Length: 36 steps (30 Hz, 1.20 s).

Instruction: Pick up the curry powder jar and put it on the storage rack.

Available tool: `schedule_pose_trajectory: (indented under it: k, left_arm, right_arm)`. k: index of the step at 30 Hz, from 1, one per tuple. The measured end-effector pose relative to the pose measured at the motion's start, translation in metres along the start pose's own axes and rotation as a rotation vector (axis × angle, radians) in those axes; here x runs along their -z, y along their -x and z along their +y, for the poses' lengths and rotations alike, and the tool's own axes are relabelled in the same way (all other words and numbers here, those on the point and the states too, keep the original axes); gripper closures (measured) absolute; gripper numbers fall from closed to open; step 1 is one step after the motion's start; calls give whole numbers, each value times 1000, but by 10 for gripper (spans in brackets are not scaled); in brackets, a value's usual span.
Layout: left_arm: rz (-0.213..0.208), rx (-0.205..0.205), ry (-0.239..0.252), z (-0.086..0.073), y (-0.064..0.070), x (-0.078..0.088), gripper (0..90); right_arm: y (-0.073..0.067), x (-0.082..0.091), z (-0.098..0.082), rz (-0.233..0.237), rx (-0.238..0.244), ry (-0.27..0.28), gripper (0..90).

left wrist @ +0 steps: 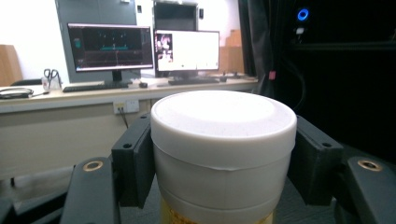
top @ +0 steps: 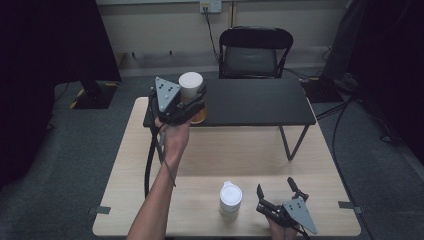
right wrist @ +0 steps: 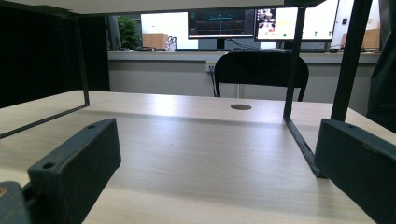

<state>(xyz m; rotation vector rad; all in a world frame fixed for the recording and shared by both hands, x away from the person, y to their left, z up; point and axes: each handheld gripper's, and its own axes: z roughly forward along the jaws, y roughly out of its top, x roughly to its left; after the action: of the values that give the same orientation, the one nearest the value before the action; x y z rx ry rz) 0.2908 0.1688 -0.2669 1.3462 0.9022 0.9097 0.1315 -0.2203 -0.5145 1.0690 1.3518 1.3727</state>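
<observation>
Left gripper (top: pixel 192 102) is gripping a white-lidded jar (top: pixel 190 86) above the black shelf's (top: pixel 260 102) near left corner, jaws clamping its sides.

The jar's base is sitting hidden behind the gripper; its amber lower part is getting cut off in the left gripper view. Two white-lidded containers are showing: the held jar and a second one (top: pixel 230 198) near the wooden table's (top: pixel 220 155) near edge. The right gripper (top: pixel 278 192) is resting low beside it, jaws standing wide with nothing between, left forearm stretching forward.

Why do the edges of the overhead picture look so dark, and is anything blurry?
High view: corners fall into deep shadow, while the wooden table is evenly lit. Left gripper view: the white-lidded jar is close and slightly soft; bright monitors glare behind. Right gripper view: the near jaws are blurred.
</observation>
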Motion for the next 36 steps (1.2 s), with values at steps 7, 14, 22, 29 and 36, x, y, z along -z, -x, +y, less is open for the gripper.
schedule_pose_trajectory:
  k: [7, 14, 22, 29, 36]
  left_arm:
    - [4, 22, -17, -4, -1, -10, 341]
    - [-2, 16, -9, -6, -2, -10, 340]
    - [-2, 14, 6, -11, -3, -11, 339]
    - [-18, 9, 12, -12, -7, -12, 337]
    - [-34, 35, 21, -15, -14, -13, 212]
  right_arm:
    - [0, 0, 0, 1, 1, 0, 0]
    - [0, 0, 0, 0, 1, 0, 0]
    - [0, 0, 0, -2, 1, 0, 0]
    - [-1, 0, 0, -3, 1, 0, 0]
    - [-1, 0, 0, -5, 1, 0, 0]
